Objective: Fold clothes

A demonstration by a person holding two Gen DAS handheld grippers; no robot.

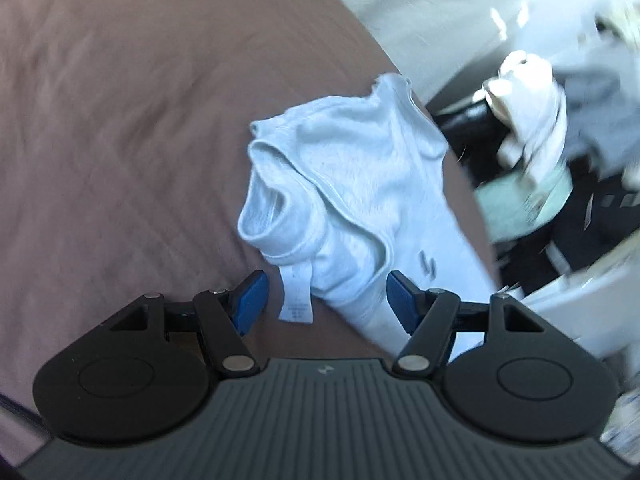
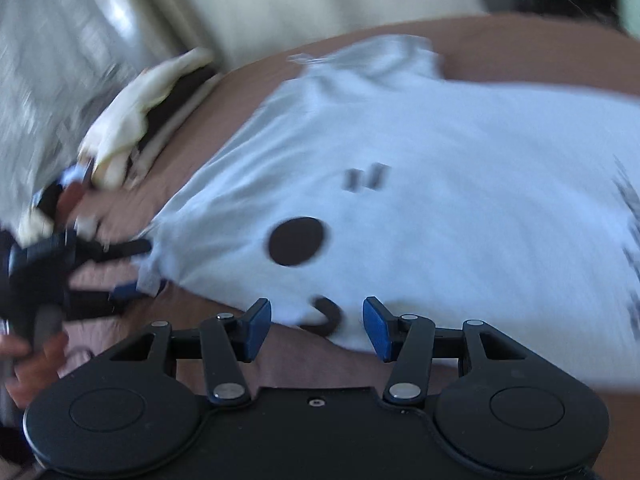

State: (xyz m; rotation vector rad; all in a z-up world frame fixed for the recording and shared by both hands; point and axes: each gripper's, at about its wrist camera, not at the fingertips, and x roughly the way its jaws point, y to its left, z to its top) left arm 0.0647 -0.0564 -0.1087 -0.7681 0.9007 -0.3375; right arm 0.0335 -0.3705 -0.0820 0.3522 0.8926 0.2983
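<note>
Fabric of a pale blue-white T-shirt [image 2: 440, 184] is lying on the brownish bed [image 1: 120, 120], near the edge where a pile of other clothes [image 1: 532, 140] is waiting. In the right wrist view the shirt is spreading wide, its print of dark marks facing up, and its long axis is running from the lower left toward the upper right. In the left wrist view the same shirt [image 1: 352, 200] is looking bunched, with the collar and the care label [image 1: 296, 296] turned toward the camera.

The right gripper [image 2: 318, 326] is hovering with its fingers [image 2: 258, 328] spread apart and holding nothing; the near hem of the shirt is lying just between and ahead of them. The left gripper [image 1: 326, 300] is also standing released above the label end, and cloth is lying between its fingers [image 1: 252, 300] but is not pinched. In the right view the left gripper [image 2: 136, 272] is appearing at the shirt's left corner, touching or almost touching the cloth; blur is hiding which.

So each gripper is nearer to one end, the left one at the collar side. The shirt is not folded flat now; whether it is being spread or gathered, I cannot tell.
</note>
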